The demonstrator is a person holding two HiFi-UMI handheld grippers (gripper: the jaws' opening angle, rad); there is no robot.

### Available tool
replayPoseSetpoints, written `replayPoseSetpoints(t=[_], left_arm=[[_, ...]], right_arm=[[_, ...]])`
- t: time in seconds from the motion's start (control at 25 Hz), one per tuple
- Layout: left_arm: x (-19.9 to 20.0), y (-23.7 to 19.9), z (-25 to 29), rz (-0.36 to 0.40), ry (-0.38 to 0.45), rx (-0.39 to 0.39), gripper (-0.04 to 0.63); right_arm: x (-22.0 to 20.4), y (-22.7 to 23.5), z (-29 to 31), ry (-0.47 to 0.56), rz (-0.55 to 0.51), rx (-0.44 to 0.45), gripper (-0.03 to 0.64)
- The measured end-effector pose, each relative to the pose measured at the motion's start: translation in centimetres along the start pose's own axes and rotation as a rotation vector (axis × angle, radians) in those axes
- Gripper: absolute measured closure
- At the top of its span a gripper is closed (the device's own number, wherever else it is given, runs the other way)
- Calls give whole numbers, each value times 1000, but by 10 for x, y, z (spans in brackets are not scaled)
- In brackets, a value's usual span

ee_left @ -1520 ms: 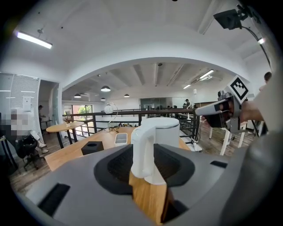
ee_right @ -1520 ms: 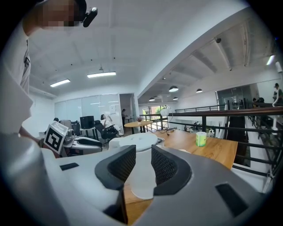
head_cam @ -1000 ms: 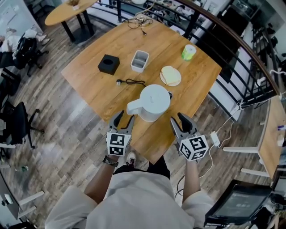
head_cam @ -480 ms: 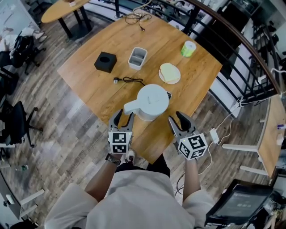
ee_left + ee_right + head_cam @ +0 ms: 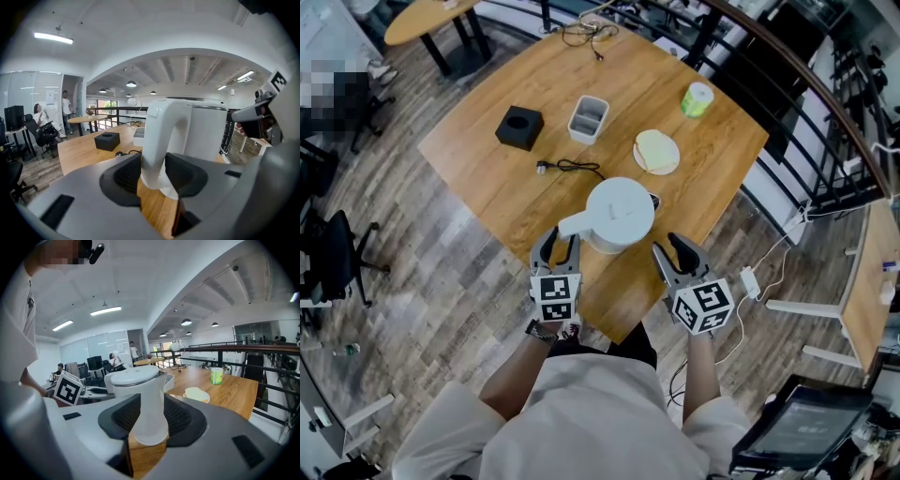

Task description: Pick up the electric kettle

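We see the left gripper (image 5: 557,246) has edged forward to the white kettle (image 5: 621,212), which stands on the desk (image 5: 487,178). Its jaws are closing round the handle (image 5: 157,140) (not yet clamped, we judge). The right gripper (image 5: 675,251) hangs released and empty beside the kettle.

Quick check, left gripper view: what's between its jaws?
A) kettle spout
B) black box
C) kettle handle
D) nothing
C: the jaws of the left gripper are closing with the white handle of the kettle standing between them; the pads do not yet clearly clamp it.
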State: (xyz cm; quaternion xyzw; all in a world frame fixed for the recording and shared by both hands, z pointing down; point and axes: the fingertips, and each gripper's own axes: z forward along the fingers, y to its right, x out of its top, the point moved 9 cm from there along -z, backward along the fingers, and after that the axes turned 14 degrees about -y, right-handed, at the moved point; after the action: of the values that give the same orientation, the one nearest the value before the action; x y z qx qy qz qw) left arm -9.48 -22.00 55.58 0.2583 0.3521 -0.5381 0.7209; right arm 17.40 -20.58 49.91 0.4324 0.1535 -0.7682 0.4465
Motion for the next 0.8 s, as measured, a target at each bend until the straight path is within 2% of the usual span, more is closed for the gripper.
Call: replayPoseSetpoints(t=[0.44, 0.8], left_arm=[[6, -2, 6, 6, 4, 51, 442], [15, -15, 21, 3, 7, 54, 442]], right_arm=[[2, 6, 4, 11, 6, 32, 479], [-1, 11, 10, 4, -74, 160, 474]])
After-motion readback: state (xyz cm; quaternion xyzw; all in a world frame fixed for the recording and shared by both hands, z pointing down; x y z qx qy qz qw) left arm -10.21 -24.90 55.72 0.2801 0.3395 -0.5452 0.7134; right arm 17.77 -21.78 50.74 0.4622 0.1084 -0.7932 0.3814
